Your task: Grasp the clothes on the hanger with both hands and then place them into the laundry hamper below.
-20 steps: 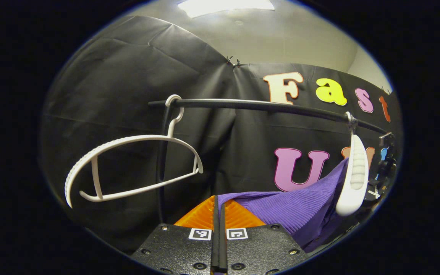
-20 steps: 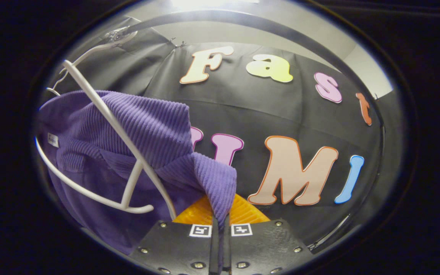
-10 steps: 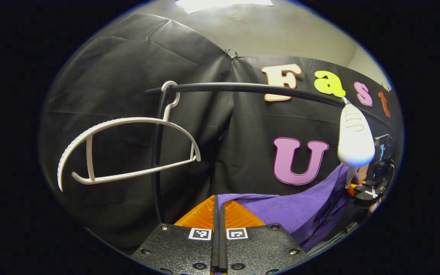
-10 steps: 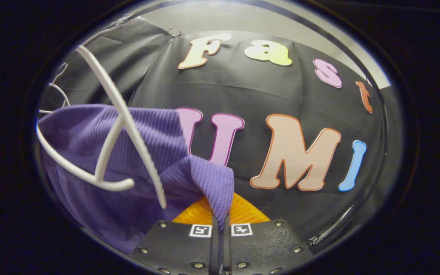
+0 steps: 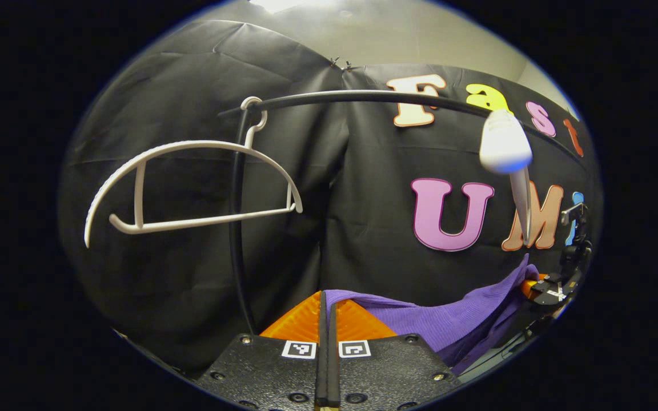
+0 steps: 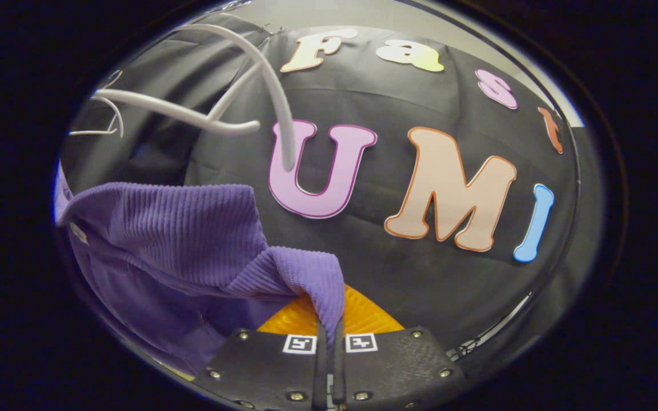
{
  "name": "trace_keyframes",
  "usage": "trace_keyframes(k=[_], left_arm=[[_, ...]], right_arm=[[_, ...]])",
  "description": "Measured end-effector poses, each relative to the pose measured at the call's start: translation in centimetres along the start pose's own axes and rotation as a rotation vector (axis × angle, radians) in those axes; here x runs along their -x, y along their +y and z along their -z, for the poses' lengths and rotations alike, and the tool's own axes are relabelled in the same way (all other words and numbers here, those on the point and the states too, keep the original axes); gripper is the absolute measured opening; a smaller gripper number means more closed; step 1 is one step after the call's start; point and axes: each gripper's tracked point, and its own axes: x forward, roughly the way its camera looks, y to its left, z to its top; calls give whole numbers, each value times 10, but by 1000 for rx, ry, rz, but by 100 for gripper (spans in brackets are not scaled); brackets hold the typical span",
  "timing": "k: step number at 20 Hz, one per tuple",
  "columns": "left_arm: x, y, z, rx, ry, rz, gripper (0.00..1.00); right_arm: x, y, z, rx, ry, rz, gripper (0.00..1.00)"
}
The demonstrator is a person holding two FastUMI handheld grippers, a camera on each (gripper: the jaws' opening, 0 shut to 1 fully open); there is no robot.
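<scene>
In the left gripper view, a bare hanger hangs from the rail at the left, and a second hanger hangs farther right. The sweater stretches below that hanger (clear of it), from the left gripper rightward to the right gripper. In the right gripper view, the sweater lies left of the right gripper, beneath the hanger.

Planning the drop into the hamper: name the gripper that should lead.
Neither, probably. The left gripper and right gripper are each shut on the sweater, now clear of the hanger, so lower both together.
</scene>
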Motion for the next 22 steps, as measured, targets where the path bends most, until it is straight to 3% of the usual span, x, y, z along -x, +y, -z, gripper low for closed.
trace_keyframes(k=[8, 16, 22], left_arm=[[16, -9, 25, -72, 45, 1, 0], [22, -57, 53, -73, 97, 88, 0], [21, -91, 70, -131, 107, 150, 0]], right_arm=[[22, 19, 18, -26, 28, -50, 5], [50, 65, 9, -16, 6, -162, 5], [67, 100, 8, -16, 4, -247, 5]])
